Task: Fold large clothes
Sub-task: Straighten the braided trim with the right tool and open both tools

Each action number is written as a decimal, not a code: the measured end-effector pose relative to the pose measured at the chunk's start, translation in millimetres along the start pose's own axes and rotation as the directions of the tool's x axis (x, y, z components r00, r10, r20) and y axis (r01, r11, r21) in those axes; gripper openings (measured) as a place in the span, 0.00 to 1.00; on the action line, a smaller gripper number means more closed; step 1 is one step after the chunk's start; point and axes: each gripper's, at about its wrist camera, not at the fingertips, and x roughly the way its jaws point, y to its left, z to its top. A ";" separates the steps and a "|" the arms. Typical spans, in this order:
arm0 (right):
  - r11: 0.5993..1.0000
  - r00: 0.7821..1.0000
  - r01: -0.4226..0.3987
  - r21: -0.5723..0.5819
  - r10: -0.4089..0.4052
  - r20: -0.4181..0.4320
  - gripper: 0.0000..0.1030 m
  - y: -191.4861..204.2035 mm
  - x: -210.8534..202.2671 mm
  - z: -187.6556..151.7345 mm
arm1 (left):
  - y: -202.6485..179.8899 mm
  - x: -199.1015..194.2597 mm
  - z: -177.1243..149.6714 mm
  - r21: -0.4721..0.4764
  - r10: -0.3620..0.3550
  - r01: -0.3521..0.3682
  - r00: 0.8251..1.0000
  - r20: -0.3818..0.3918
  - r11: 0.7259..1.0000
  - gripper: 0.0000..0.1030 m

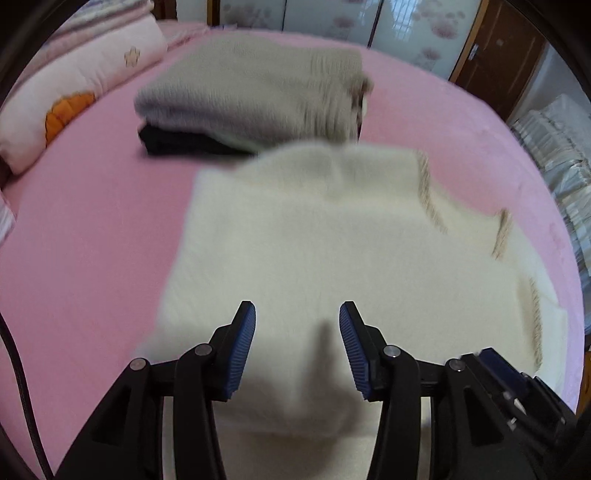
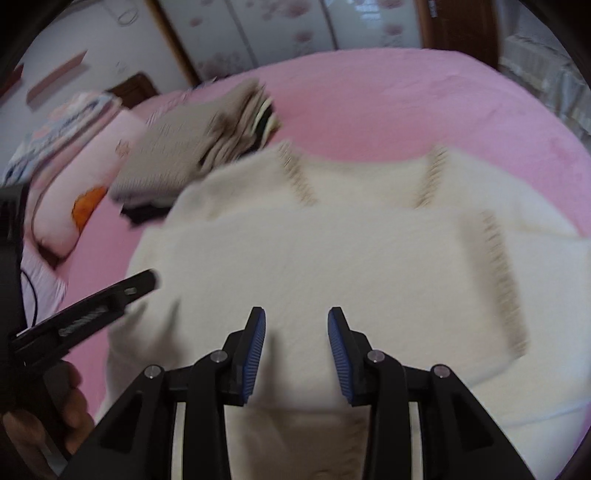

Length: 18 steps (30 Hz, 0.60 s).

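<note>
Below left claw point(image 1: 297, 314) (open), cream sweater point(image 1: 314, 229)

We see sweater point(image 1: 295, 229) flat on bed point(image 1: 92, 240), directly before both grippers. Stack of folded clothes point(image 1: 251, 99) behind it, twd far left, edges nearly touching. Pillow point(image 1: 74, 92) left of stack, at bed edge. Wardrobe doors point(image 1: 332, 22) behind bed. Bedding pile point(image 1: 557, 147) off to right.
</note>
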 end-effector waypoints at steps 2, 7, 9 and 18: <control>0.999 1.000 0.031 -0.030 -0.031 0.008 0.29 -4.4 5.6 -9.2 | 6.4 13.4 -4.5 -0.003 0.008 -0.008 1.000 -0.019 1.000 0.45; 0.977 0.977 0.209 -0.045 -0.206 0.063 0.00 -66.0 -16.3 -12.9 | 23.2 14.8 -5.6 0.042 -0.020 0.019 1.000 0.014 0.999 0.45; 0.942 0.940 0.335 0.020 -0.336 0.059 0.00 -108.8 -26.4 -15.4 | 37.6 22.0 0.9 0.038 -0.017 0.017 1.000 0.021 0.999 0.45; 0.961 0.961 0.273 0.038 -0.274 0.046 0.00 -137.1 -36.8 -15.2 | 35.7 27.4 0.7 0.081 0.018 -0.018 1.000 0.001 0.997 0.47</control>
